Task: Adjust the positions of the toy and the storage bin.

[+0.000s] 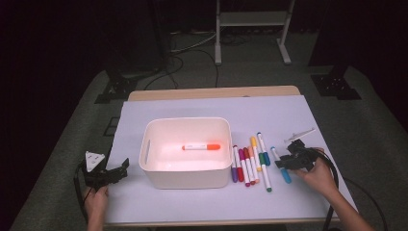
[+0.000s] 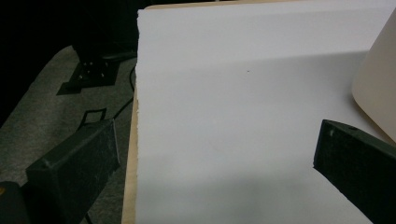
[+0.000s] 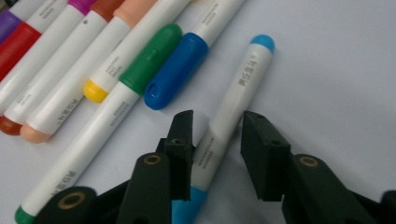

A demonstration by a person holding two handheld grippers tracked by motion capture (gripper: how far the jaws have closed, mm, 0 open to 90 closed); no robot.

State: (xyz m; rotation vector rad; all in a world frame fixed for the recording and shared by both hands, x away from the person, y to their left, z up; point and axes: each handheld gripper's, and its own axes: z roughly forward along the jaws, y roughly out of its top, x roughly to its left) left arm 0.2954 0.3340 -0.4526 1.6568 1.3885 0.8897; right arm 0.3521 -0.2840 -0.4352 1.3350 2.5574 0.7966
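A white bin [image 1: 150,159] stands mid-table with an orange-capped marker [image 1: 201,147] lying inside it. To its right lies a row of several coloured markers [image 1: 250,163], seen close up as markers [image 3: 116,60] in the right gripper view. A light-blue marker [image 1: 281,168] lies apart at the right end of the row. My right gripper [image 1: 285,161] is lowered over it. In the right gripper view its jaws straddle this light-blue marker [image 3: 243,88], and the gripper [image 3: 217,140] is open with a gap on one side. My left gripper [image 1: 118,172] rests open left of the bin, nothing between its jaws [image 2: 215,158].
A white sheet [image 1: 288,110] covers the wooden table. A thin clear pen-like object [image 1: 300,134] lies beyond the right gripper. The bin's wall [image 2: 378,84] is to the right of the left gripper, and the table's left edge [image 2: 130,154] runs beside its left jaw.
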